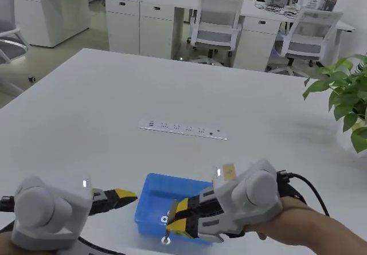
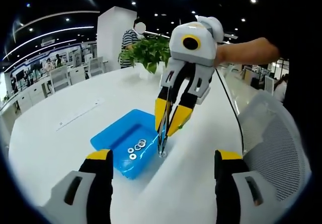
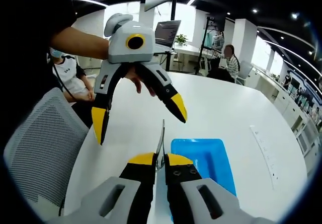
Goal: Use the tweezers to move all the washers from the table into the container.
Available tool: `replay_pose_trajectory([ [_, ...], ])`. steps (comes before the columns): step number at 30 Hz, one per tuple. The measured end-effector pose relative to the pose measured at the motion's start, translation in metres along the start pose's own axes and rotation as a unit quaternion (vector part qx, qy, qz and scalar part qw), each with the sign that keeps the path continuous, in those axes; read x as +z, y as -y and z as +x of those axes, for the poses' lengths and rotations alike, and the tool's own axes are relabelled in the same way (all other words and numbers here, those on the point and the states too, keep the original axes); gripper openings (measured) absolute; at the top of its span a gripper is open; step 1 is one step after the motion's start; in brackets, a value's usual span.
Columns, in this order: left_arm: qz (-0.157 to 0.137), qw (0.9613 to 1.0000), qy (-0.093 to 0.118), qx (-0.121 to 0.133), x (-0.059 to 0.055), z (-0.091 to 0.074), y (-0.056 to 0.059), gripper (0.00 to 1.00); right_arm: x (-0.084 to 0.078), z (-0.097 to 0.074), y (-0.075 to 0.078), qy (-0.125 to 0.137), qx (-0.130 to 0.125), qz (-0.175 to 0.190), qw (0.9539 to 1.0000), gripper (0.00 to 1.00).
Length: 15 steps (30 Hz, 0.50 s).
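At the head view's bottom centre, the right gripper (image 1: 175,218), squeezed narrow on the tweezers (image 2: 162,136), is pointing their tips at a washer (image 1: 166,240) lying on the table (image 1: 172,94) just beside the near rim of the blue container (image 1: 155,189): a pickup seems in hand. The left gripper (image 1: 118,199) is hovering wide and empty at lower left. The next move, I judge, is calling for a firm pinch and a short lift over the rim to the washers (image 2: 137,147) inside.

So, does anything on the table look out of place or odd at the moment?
One washer lies on the table just outside the blue container, by the tips of the tweezers, while the other washers sit inside. Nothing looks spilled or damaged.
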<state>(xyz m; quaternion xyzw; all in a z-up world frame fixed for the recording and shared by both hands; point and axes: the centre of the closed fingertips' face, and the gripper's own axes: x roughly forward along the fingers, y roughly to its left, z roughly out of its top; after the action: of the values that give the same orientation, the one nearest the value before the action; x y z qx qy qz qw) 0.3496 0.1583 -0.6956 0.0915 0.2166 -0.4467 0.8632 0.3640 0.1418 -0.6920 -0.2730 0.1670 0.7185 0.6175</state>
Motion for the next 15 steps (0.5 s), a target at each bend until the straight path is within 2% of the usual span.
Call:
replay_pose_trajectory([
  [9, 0.004, 0.9999, 0.003, 0.011, 0.001, -0.005, 0.000, 0.99, 0.007, -0.009, 0.010, 0.004, -0.010, -0.011, 0.9999, 0.08],
  [15, 0.002, 0.9999, 0.008, 0.009, 0.002, -0.007, 0.003, 0.99, 0.008, -0.013, 0.022, 0.005, -0.019, -0.014, 0.9997, 0.08],
])
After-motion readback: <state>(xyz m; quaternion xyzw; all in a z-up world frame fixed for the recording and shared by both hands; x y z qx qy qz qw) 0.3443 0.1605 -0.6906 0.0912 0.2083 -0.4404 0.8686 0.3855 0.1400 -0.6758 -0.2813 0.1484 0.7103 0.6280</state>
